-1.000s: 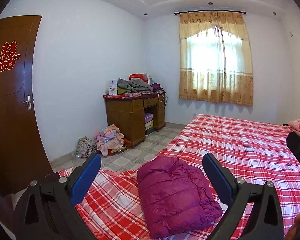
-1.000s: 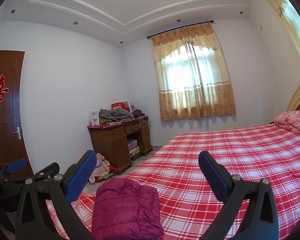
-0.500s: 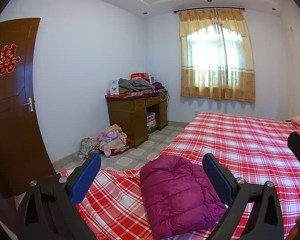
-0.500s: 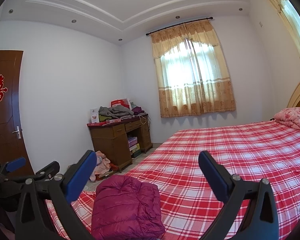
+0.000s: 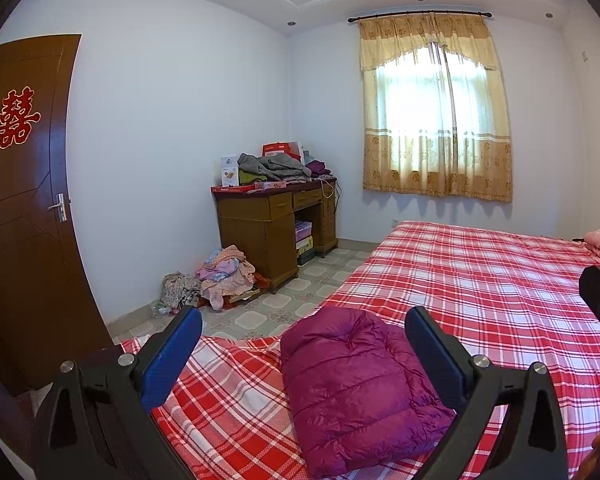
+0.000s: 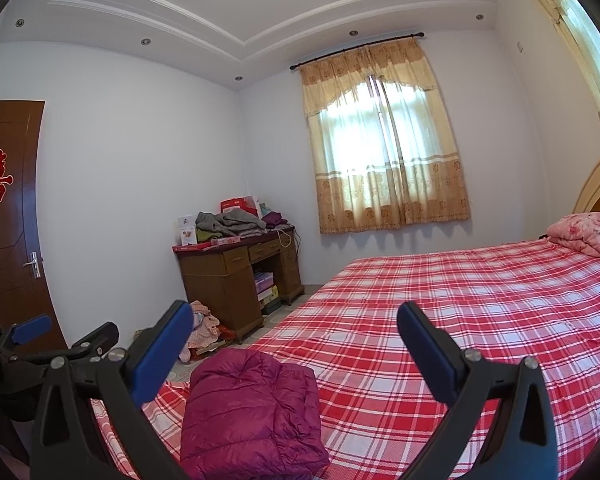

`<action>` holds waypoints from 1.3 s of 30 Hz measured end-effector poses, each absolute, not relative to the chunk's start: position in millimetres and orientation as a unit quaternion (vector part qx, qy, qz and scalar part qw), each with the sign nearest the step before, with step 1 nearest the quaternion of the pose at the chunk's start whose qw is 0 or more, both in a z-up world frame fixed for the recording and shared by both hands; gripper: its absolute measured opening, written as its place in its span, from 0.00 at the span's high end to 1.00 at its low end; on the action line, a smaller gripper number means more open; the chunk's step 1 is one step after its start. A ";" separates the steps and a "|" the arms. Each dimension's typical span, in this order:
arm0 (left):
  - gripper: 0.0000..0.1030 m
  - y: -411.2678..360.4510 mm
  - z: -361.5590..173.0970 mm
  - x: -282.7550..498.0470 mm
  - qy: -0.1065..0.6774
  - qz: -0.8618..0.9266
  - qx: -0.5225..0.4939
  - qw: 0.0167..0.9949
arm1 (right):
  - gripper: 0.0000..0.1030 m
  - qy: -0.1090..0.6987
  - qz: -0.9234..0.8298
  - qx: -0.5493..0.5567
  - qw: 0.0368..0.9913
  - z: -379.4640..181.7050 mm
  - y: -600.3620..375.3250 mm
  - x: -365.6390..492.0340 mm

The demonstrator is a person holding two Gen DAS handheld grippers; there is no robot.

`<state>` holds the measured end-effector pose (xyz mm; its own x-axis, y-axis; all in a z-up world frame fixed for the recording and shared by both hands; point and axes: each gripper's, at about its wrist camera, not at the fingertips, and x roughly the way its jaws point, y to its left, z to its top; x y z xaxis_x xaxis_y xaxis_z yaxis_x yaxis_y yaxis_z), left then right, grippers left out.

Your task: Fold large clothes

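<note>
On the red plaid bed (image 5: 480,280), near its foot corner, a folded purple down jacket (image 5: 352,384) lies flat below both grippers, touching neither: left gripper (image 5: 304,344) and right gripper (image 6: 296,340) hold their jaws wide apart, empty. Beyond the bed stands a cluttered wooden desk (image 5: 272,224) by a curtained window (image 5: 436,120).

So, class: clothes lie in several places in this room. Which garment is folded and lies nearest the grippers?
The purple puffer jacket, folded into a neat block on the checked bed. The clothes on the desk and on the floor are loose heaps, much farther away.
</note>
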<state>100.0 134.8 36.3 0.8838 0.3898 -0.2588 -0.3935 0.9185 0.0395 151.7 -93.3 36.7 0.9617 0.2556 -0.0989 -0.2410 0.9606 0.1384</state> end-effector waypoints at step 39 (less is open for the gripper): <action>0.01 165.4 11.5 131.3 0.194 0.194 -0.035 0.961 | 0.00 0.083 0.129 0.060 0.986 22.2 -86.2 164.9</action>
